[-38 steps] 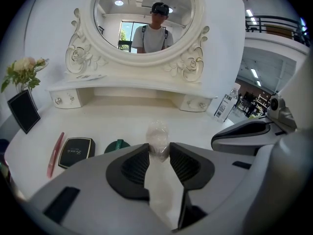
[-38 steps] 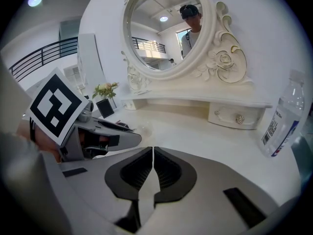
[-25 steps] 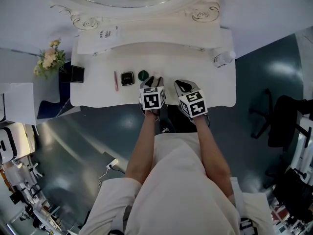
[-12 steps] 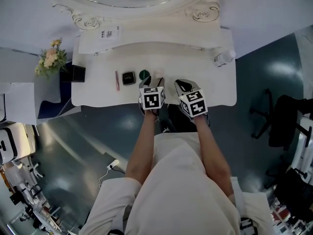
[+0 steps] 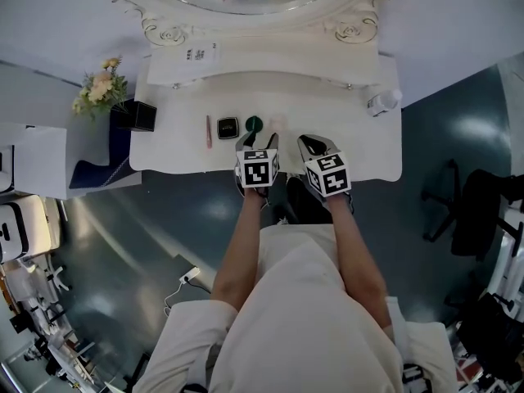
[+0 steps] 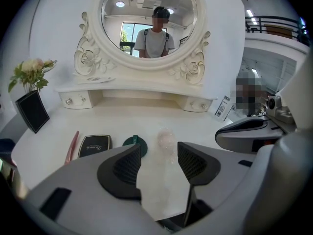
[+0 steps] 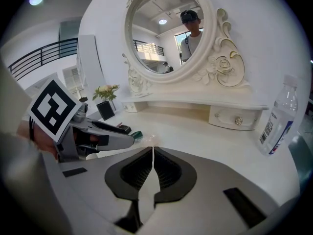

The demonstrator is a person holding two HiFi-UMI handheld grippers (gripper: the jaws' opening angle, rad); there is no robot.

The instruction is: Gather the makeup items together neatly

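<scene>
Plainly, both forearms reach straight forward from the person's body, side by side, with each gripper tipped forward and down over the front edge of the white worktop (image 5: 360, 142).

The left gripper (image 5: 259, 140) is the one nearer the makeup. Its jaws have just been opening and now stand well apart. A small clear, pinkish jar (image 6: 166, 140) sits on the worktop at the mouth of the gap. Neither pad presses on it, and the gripper holds nothing.

The right gripper (image 5: 315, 144) hangs just beside the left one, near but apart from it. Its jaws are closed together with nothing between them, as the right gripper view shows.

The makeup items lie in a short row on the worktop. From left to right in the head view they are a pink stick (image 5: 208, 131), a black compact (image 5: 228, 128), a dark green round lid (image 5: 254, 124) and the clear jar. The lid and the jar are just beside each other, right in front of the left gripper's jaw tips.

A water bottle (image 5: 383, 101) stands well apart, at the worktop's far right corner.
</scene>
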